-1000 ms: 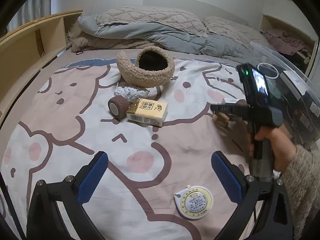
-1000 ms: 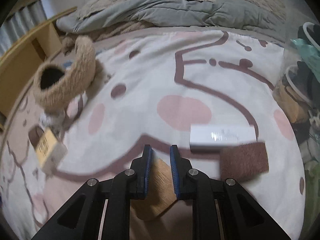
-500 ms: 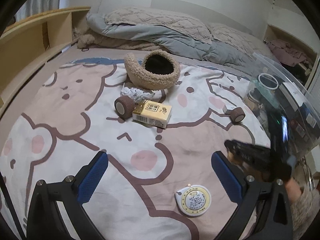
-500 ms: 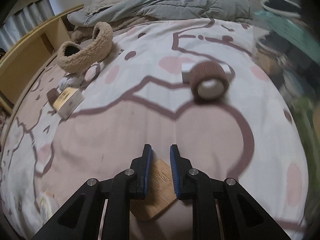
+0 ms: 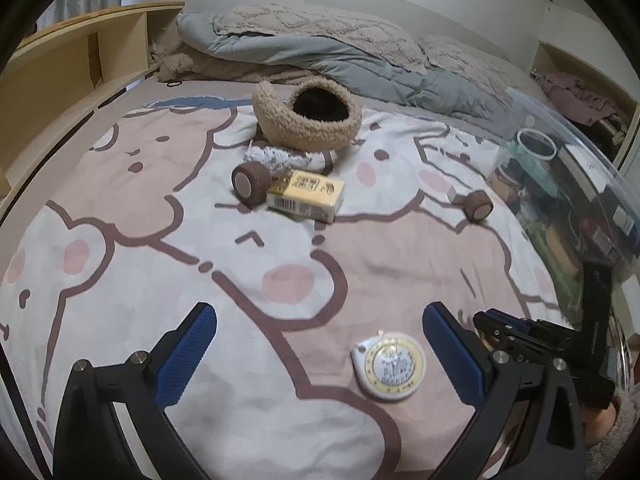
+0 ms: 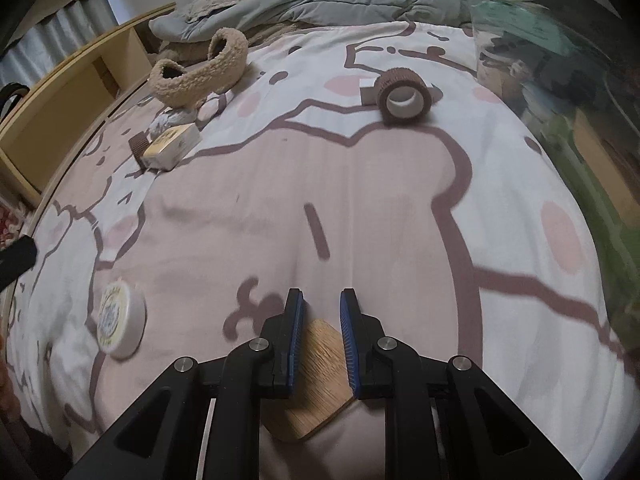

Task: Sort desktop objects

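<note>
My right gripper (image 6: 322,304) is shut on a flat wooden piece (image 6: 320,360) and hangs over the pink cartoon blanket (image 6: 360,200). In the left wrist view it shows low at the right (image 5: 482,320). My left gripper (image 5: 320,312) is open and holds nothing. A round white and yellow tape measure (image 5: 390,366) lies just inside its right finger. Further back lie a brown tape roll (image 5: 250,182), a yellow box (image 5: 306,196) and a fluffy beige basket (image 5: 308,120). A second brown roll (image 6: 404,96) sits by a small white box (image 6: 368,94).
A clear plastic bin (image 5: 560,184) full of items stands along the right edge of the bed. A wooden shelf (image 5: 60,72) runs along the left side. A grey duvet and pillows (image 5: 340,52) are piled at the back. A white lace bundle (image 5: 276,158) lies by the basket.
The right gripper has drawn back toward the near edge of the bed with the wooden piece, away from the brown roll and white box. The left gripper has barely moved.
</note>
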The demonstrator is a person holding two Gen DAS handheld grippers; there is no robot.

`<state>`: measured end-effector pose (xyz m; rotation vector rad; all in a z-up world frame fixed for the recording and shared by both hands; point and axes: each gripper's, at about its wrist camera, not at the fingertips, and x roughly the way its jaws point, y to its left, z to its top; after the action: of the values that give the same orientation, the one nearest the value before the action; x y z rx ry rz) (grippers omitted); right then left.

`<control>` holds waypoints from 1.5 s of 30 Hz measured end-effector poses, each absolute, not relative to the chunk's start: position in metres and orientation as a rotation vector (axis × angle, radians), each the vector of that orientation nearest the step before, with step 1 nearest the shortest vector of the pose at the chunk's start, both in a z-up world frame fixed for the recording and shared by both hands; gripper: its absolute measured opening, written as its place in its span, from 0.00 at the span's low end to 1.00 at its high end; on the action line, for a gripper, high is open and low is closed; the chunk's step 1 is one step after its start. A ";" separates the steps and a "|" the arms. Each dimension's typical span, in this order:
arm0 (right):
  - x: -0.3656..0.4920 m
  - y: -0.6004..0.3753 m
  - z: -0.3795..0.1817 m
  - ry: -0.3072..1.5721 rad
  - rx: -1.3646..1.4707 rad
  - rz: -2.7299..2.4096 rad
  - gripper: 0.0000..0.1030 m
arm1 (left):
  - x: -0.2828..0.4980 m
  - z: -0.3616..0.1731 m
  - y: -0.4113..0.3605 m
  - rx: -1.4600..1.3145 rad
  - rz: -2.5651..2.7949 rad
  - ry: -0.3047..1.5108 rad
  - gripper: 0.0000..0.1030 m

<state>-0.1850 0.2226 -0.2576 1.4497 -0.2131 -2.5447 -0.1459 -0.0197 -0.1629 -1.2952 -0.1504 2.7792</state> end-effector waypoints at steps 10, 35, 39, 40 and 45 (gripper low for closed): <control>-0.152 0.201 -0.230 -0.100 1.212 -2.653 0.19 | -0.139 -0.170 -0.037 -1.350 2.827 -0.219 1.00; -0.135 0.123 -0.241 -0.140 1.180 -2.297 0.19 | -0.142 -0.187 -0.055 -1.488 2.697 -0.526 1.00; -0.128 0.117 -0.236 -0.093 1.160 -2.293 0.19 | -0.137 -0.191 -0.047 -1.490 2.656 -0.523 0.99; -0.127 0.121 -0.235 -0.117 1.162 -2.297 0.19 | -0.136 -0.192 -0.044 -1.490 2.654 -0.508 0.99; -0.127 0.145 -0.231 -0.194 1.209 -2.339 0.19 | -0.136 -0.191 -0.032 -1.457 2.673 -0.422 0.86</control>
<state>-0.1269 0.1448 -0.2311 1.2086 -0.1939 -2.3386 -0.1355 -0.0320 -0.1911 -1.4569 -0.4219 2.6727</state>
